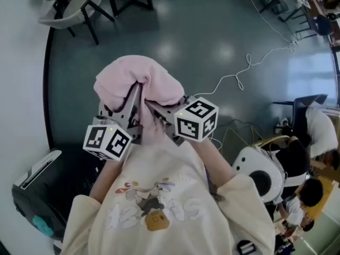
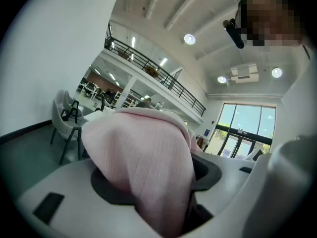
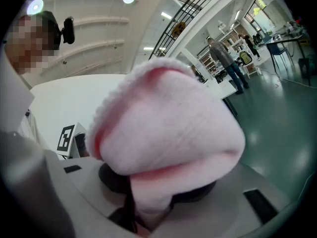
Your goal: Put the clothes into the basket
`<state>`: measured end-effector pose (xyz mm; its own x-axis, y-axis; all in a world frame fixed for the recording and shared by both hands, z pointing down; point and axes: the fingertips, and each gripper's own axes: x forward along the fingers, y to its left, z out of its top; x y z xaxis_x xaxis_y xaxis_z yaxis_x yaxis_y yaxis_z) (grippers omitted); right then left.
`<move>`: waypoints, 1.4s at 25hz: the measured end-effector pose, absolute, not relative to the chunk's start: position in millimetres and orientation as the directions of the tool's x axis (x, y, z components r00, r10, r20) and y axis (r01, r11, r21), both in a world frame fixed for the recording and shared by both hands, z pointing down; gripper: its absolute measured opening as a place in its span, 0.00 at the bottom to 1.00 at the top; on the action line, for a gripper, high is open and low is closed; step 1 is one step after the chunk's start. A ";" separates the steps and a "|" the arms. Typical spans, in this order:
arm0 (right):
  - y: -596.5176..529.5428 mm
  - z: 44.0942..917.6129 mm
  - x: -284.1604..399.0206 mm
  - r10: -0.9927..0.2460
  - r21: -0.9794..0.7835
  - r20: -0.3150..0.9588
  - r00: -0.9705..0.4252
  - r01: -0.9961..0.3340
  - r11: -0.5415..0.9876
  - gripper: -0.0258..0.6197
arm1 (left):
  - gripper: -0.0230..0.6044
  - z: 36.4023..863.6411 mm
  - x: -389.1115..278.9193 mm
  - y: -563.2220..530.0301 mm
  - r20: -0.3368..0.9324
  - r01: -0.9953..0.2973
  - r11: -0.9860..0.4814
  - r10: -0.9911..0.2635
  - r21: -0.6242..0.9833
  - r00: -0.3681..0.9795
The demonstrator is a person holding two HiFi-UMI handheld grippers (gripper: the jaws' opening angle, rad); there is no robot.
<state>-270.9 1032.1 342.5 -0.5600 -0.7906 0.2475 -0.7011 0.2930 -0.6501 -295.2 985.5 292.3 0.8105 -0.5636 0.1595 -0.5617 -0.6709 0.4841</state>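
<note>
One pink cloth (image 1: 139,84) is up in the air in front of the person's chest, bunched over the tips of the two claws. The left claw (image 1: 127,108) stands wide apart, and the cloth drapes over it and hangs down through the gap without being pinched. The right claw (image 1: 155,108) is clamped on a fold of the same cloth, and the bulk of the fabric bulges above its jaws. The two claws meet under the bundle, their two marker cubes close side by side.

One dark bin (image 1: 32,195) sits low on the left, by the person's elbow and well apart from the cloth. The floor (image 1: 212,36) beneath and ahead is bare and wide. It is bounded on the left by a white wall (image 1: 16,89), and two chairs (image 1: 74,9) stand at the far left. One white cable (image 1: 239,76) trails across the floor to the right, and there are two people (image 1: 313,137) at the right edge.
</note>
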 end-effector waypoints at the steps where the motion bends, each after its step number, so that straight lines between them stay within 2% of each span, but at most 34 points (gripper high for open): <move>1: 1030.1 342.9 -274.3 -0.790 -0.648 0.252 -0.559 -0.704 0.291 0.32 | 0.48 293.7 -298.9 983.5 0.161 -0.560 -0.666 -0.563 0.492 0.811; 23: 949.8 360.0 -379.6 -0.786 -0.670 0.299 -0.542 -0.706 0.231 0.32 | 0.48 315.5 -403.0 898.2 0.174 -0.499 -0.648 -0.499 0.576 0.849; 30: 899.1 367.9 -354.0 -0.780 -0.686 0.311 -0.543 -0.696 0.212 0.32 | 0.48 324.9 -377.4 846.5 0.197 -0.504 -0.634 -0.492 0.586 0.848; 35: 832.7 373.6 -308.3 -0.778 -0.702 0.289 -0.558 -0.676 0.224 0.32 | 0.48 329.2 -331.0 780.4 0.213 -0.522 -0.633 -0.501 0.572 0.839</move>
